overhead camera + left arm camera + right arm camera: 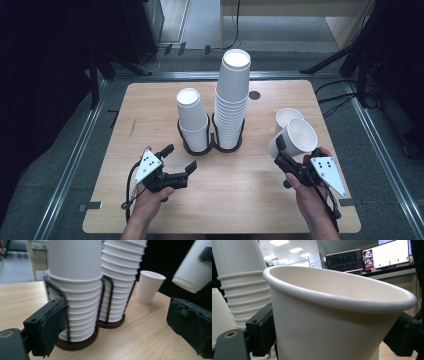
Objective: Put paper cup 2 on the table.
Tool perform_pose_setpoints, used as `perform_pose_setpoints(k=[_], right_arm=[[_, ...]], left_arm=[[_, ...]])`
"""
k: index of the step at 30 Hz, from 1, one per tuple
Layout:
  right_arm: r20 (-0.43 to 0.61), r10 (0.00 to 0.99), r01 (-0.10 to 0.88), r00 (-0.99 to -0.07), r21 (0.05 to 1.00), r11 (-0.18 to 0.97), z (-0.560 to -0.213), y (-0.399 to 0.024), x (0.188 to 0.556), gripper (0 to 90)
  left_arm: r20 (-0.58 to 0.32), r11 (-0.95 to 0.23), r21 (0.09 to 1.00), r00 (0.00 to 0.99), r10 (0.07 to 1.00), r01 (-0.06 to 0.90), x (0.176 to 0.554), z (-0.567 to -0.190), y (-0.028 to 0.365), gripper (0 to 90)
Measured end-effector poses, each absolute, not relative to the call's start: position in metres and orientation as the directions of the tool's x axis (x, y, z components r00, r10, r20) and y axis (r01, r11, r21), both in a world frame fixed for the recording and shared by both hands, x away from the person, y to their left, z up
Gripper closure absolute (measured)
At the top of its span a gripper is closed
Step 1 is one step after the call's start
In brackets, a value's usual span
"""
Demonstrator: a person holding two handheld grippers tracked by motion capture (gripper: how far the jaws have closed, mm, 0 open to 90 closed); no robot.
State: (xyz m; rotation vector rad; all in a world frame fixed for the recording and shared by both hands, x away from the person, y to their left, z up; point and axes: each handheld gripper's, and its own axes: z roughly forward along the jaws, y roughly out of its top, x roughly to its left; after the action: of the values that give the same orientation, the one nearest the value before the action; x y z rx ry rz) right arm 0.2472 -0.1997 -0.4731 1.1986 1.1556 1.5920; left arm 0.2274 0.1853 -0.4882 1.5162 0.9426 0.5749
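Note:
Two stacks of white paper cups stand in a black wire holder (pixel 213 146) at mid-table, a short stack (pixel 192 120) on the left and a tall stack (pixel 232 100) on the right. My right gripper (pixel 295 150) is shut on a single white cup (pixel 298 136), held tilted above the table's right side; its black jaws press the cup (pixel 332 322) from both sides. A second loose cup (pixel 286 118) stands upright just behind it. My left gripper (pixel 179 158) is open with nothing between its jaws, in front of the short stack (pixel 75 290), beside the tall stack (pixel 122 277).
A small dark round hole (pixel 254 95) marks the table behind the tall stack. The wooden table (pixel 225 200) has bare room along its front. Metal rails (pixel 75 155) run along the table's sides. Lit monitors (pixel 367 258) stand far off in the right gripper view.

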Motion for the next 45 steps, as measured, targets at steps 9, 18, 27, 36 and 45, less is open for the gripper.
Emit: perform_pose_setpoints(k=[9, 18, 27, 36, 45], right_arm=[[0.079, 0.978, -0.113, -0.192, 0.988, -0.102, -0.486, -0.203, 0.254, 12.7], [0.010, 0.979, -0.096, -0.203, 0.995, -0.031, -0.500, -0.203, 0.260, 12.7], [-0.056, 0.977, -0.057, -0.207, 0.997, 0.045, -0.520, -0.206, 0.268, 12.7], [-0.064, 0.969, 0.002, -0.239, 0.998, 0.066, -0.538, -0.210, 0.277, 12.7], [-0.112, 0.942, 0.031, -0.317, 0.991, 0.128, -0.546, -0.201, 0.277, 12.6]], left_arm=[[-0.126, 0.002, 0.967, 0.468, 0.875, 0.255, 0.231, -0.495, 0.210, 3.7], [-0.094, -0.029, 0.958, 0.408, 0.908, 0.285, 0.233, -0.504, 0.226, 3.7], [-0.114, 0.000, 0.950, 0.349, 0.930, 0.311, 0.232, -0.512, 0.245, 3.6], [-0.119, 0.005, 0.936, 0.303, 0.945, 0.353, 0.232, -0.525, 0.253, 1.3], [-0.138, 0.020, 0.922, 0.280, 0.950, 0.386, 0.230, -0.531, 0.259, 1.2]])
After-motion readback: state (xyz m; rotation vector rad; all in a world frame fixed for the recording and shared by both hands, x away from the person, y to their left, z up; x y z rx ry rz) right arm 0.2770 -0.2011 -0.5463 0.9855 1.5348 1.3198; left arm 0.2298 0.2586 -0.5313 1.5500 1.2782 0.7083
